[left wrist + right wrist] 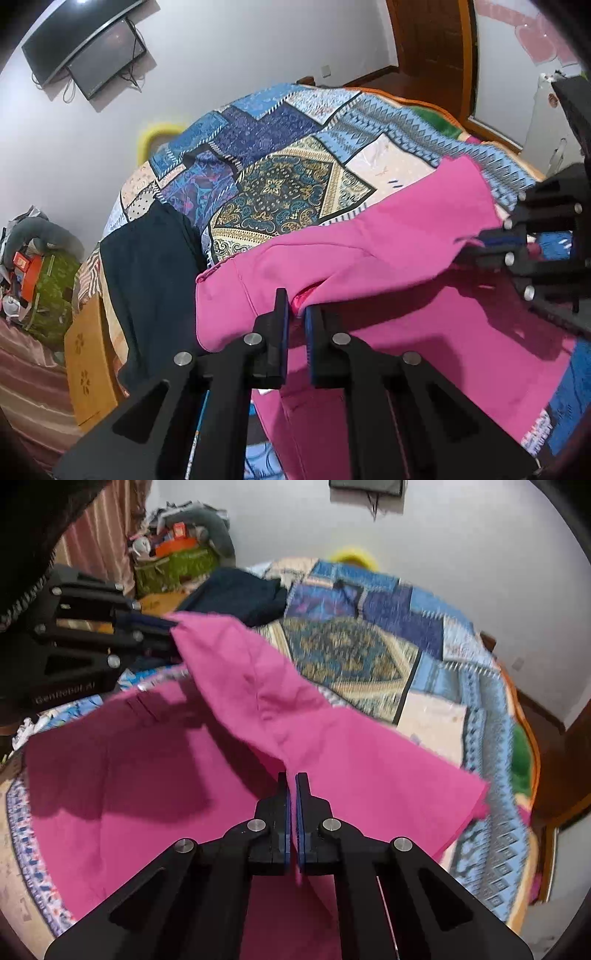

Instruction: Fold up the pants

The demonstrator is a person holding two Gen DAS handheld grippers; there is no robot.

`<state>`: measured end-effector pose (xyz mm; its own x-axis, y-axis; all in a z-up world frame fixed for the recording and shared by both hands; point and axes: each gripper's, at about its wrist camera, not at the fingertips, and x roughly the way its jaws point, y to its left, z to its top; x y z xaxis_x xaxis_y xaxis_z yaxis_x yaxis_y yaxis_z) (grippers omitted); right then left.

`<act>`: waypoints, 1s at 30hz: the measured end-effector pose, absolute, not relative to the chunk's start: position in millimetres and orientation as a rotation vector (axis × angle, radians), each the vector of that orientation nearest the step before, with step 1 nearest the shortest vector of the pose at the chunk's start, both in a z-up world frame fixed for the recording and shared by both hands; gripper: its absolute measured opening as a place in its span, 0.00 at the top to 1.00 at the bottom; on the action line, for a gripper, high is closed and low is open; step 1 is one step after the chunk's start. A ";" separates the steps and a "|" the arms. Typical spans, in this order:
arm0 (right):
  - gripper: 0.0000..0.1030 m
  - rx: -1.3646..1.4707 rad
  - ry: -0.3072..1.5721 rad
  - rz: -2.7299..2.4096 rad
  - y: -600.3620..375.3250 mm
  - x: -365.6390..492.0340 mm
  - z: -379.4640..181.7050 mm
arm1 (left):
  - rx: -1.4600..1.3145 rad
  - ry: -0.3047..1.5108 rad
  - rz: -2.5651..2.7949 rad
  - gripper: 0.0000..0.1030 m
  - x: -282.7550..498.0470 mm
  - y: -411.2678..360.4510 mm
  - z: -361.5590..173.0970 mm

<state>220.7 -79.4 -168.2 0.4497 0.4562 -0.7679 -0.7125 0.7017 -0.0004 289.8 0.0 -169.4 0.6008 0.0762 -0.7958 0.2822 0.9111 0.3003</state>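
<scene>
Pink pants (388,236) pinched between both hand-held grippers, draped over patchwork bedspread (280,155)

— How is the left gripper (295,314) posed?
— It is seen at the lower centre of its own view, pitched downward. Its jaws are nearly closed, and a fold of pink cloth is pinched between the blue pads (285,325).

— And the right gripper (292,786)?
— It is likewise tilted downward at the lower centre of its view, its jaws pressed together on a pink edge.

— Is each seen by the other camera?
— Yes: the right one at the right edge, the left one at the upper left, both clamped.
</scene>
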 end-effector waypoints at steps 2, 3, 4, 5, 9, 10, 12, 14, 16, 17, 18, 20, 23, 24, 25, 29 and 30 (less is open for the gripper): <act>0.98 -0.362 0.781 0.735 -87.0 212.2 -154.8 | 0.413 0.914 -0.140 0.92 279.2 -0.9 -160.0; 0.98 -0.366 0.764 0.737 -92.0 207.2 -147.7 | 0.397 0.912 -0.153 0.92 271.6 -1.4 -154.2; 0.98 -0.367 0.750 0.741 -96.3 202.4 -141.3 | 0.389 0.911 -0.161 0.92 266.9 -2.1 -150.8; 0.99 -0.369 0.739 0.745 -99.2 198.1 -135.6 | 0.383 0.906 -0.168 0.92 260.3 -3.2 -146.9; 0.99 -0.375 0.721 0.762 -113.0 177.8 -119.1 | 0.362 0.888 -0.200 0.92 228.7 -12.2 -134.7; 0.99 -0.379 0.718 0.763 -115.9 172.3 -117.1 | 0.355 0.889 -0.209 0.92 223.2 -13.9 -133.7; 0.98 -0.380 0.718 0.763 -120.2 163.1 -115.3 | 0.345 0.899 -0.226 0.92 210.9 -18.8 -133.2; 0.99 -0.383 0.725 0.765 -124.0 155.0 -116.8 | 0.344 0.909 -0.240 0.92 197.8 -24.7 -134.9; 0.99 -0.385 0.734 0.766 -126.8 147.7 -120.5 | 0.339 0.927 -0.252 0.92 187.2 -29.2 -139.1; 0.99 -0.384 0.741 0.766 -128.6 141.7 -123.5 | 0.334 0.936 -0.258 0.92 183.1 -30.3 -142.0; 0.99 -0.383 0.749 0.766 -130.2 136.9 -126.2 | 0.331 0.945 -0.262 0.92 178.4 -32.2 -145.2; 0.98 -0.380 0.763 0.762 -134.1 128.9 -132.6 | 0.324 0.958 -0.266 0.92 171.0 -35.3 -151.5; 0.98 -0.358 0.794 0.751 -139.2 122.7 -144.0 | 0.281 0.986 -0.281 0.92 164.4 -36.5 -161.3; 0.98 -0.349 0.803 0.747 -140.2 121.3 -147.8 | 0.267 0.990 -0.280 0.92 163.0 -36.6 -163.8; 0.98 -0.341 0.813 0.744 -140.7 120.2 -150.6 | 0.257 0.992 -0.276 0.91 160.6 -37.0 -166.1; 0.97 -0.281 0.860 0.729 -146.6 114.3 -163.1 | 0.211 0.997 -0.279 0.88 151.2 -34.9 -167.1; 0.97 -0.264 0.878 0.725 -148.5 113.4 -166.2 | 0.197 1.000 -0.280 0.84 148.5 -33.1 -166.2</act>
<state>113.4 -148.5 -166.2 0.4219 0.4679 -0.7766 -0.6742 0.7346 0.0764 148.5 -33.1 -166.2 0.5088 -0.1413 -0.8492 0.3204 0.9466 0.0345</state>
